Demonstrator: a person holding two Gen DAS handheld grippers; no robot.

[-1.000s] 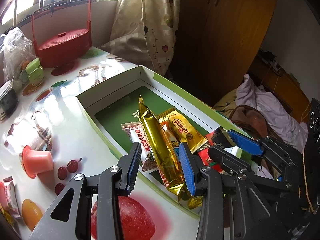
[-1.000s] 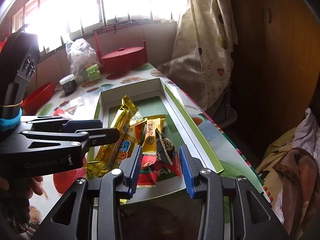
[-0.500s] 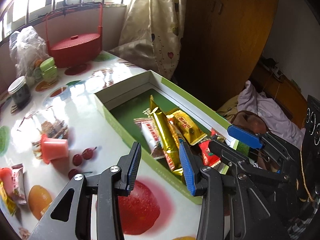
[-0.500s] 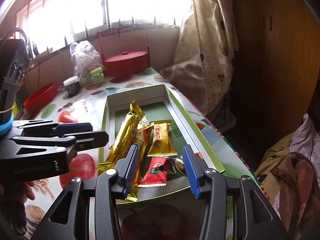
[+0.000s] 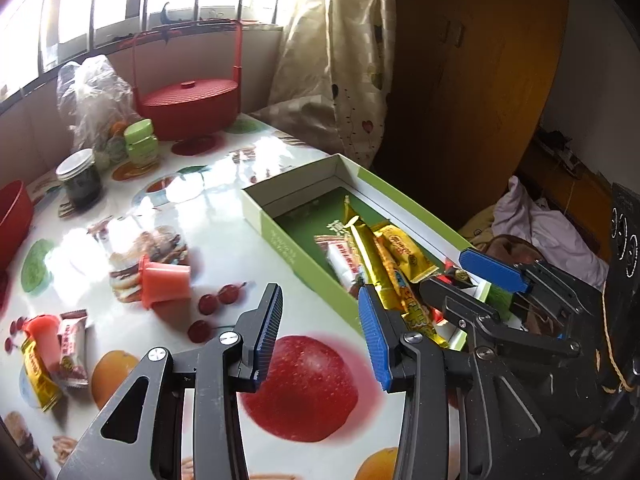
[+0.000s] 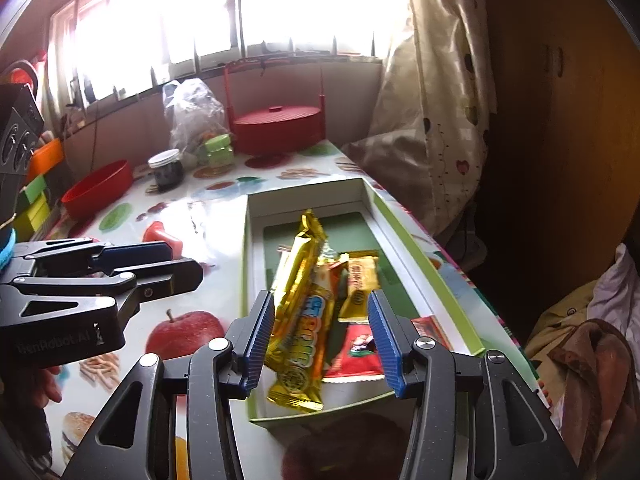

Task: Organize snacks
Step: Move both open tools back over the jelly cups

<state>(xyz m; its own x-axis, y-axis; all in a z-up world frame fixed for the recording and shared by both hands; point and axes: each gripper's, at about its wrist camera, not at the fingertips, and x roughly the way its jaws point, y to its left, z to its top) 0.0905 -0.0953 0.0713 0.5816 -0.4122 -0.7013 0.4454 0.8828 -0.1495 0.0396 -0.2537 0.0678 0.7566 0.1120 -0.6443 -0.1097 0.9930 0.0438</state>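
A green-and-white box [image 5: 280,236] [image 6: 245,264] lies on the fruit-print table. Inside it are a long gold bar [image 5: 372,256] [image 6: 300,280], a yellow packet [image 5: 404,246] [image 6: 360,280], a white-red packet [image 5: 340,256] and a red packet [image 6: 356,352]. My left gripper [image 5: 320,320] is open and empty over the apple print, just left of the box. My right gripper [image 6: 322,332] hovers over the box's near end with its jaws opening; the gold bar lies below them, not gripped. A pink jelly cup [image 5: 164,280] and loose packets [image 5: 72,344] lie on the table at the left.
At the back stand a red lidded basket [image 5: 188,108], a dark jar [image 5: 80,180], green tubs [image 5: 140,144], a plastic bag [image 5: 92,96] and a red bowl [image 6: 98,188]. The table edge runs just right of the box, with a curtain and piled clothes beyond.
My left gripper has drawn back from over the box to the table beside it. The right jaws have widened and pulled back a little from the snacks.
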